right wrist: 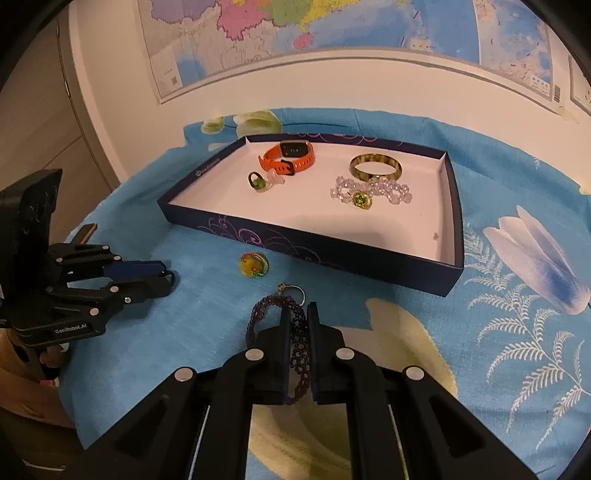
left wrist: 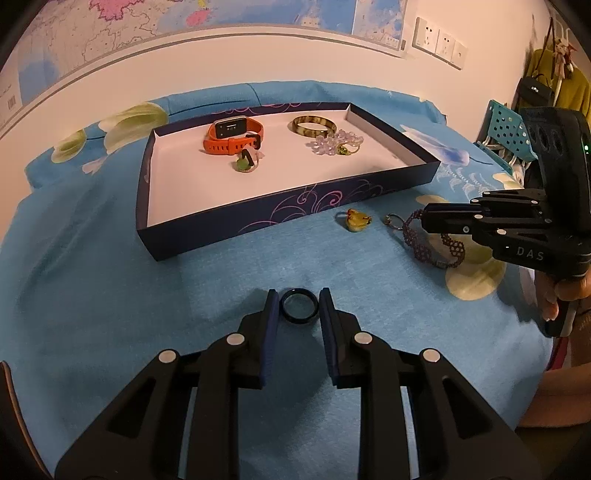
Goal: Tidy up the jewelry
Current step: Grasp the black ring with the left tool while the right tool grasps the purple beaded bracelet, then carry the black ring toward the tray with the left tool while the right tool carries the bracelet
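Between the fingers of the left gripper point(left wrist: 298, 301) sits a dark ring point(left wrist: 299, 303), lying flat on the blue floral cloth point(left wrist: 110, 295); the pads flank it on both sides at a narrow spread, just beside its rim, though whether they actually press it cannot be told. Over on the right side, the right gripper point(right wrist: 297, 317) has its fingers drawn close around one strand of a purple beaded bracelet point(right wrist: 295, 332), pinching the beadwork while the rest of the loop curves out to the left on the cloth. Just beyond that bracelet's far end lies a small metal ring with a charm point(right wrist: 293, 290), and a little farther left rests a yellow-green pendant point(right wrist: 253, 265), both on the cloth near the front wall of the tray. That dark blue tray point(left wrist: 295, 206), shallow and white inside with purple swirls on its outer wall, stands farther back. Inside it, an orange smartwatch point(left wrist: 232, 137) lies toward the back left with a small green ring point(left wrist: 244, 164) just in front of it; toward the back right sits a mottled bangle point(left wrist: 314, 125), with a clear crystal bead bracelet point(left wrist: 334, 142) beside it and a green gem ring point(right wrist: 361, 200) against the beads. Behind the table hangs a wall map point(right wrist: 332, 33).
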`<state>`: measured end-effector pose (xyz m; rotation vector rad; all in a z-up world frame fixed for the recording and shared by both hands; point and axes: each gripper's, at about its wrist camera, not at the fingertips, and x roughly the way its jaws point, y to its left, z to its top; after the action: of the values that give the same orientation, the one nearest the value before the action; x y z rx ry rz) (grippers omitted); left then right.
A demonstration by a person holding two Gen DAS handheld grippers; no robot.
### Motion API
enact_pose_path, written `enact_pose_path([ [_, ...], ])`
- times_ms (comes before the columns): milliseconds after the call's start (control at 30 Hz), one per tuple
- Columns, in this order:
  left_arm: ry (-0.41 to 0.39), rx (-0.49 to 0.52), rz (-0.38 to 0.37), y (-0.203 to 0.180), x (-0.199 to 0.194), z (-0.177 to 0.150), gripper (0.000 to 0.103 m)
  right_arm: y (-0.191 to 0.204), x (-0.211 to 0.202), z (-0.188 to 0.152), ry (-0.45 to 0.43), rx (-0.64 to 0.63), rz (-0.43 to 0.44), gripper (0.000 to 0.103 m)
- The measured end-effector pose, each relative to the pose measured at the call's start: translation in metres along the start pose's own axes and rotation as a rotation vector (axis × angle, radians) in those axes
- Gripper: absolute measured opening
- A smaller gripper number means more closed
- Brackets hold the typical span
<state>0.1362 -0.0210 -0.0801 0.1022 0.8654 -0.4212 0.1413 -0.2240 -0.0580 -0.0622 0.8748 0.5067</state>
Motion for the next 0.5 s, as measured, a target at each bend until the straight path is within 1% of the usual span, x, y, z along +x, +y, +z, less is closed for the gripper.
enact_pose_path([
  [500, -0.082, 0.008, -0.002, -0.004, -0.023, 0.011, 0.023, 0.006, -0.026, 0.010, -0.085, 0.009, 0.032, 0.007],
])
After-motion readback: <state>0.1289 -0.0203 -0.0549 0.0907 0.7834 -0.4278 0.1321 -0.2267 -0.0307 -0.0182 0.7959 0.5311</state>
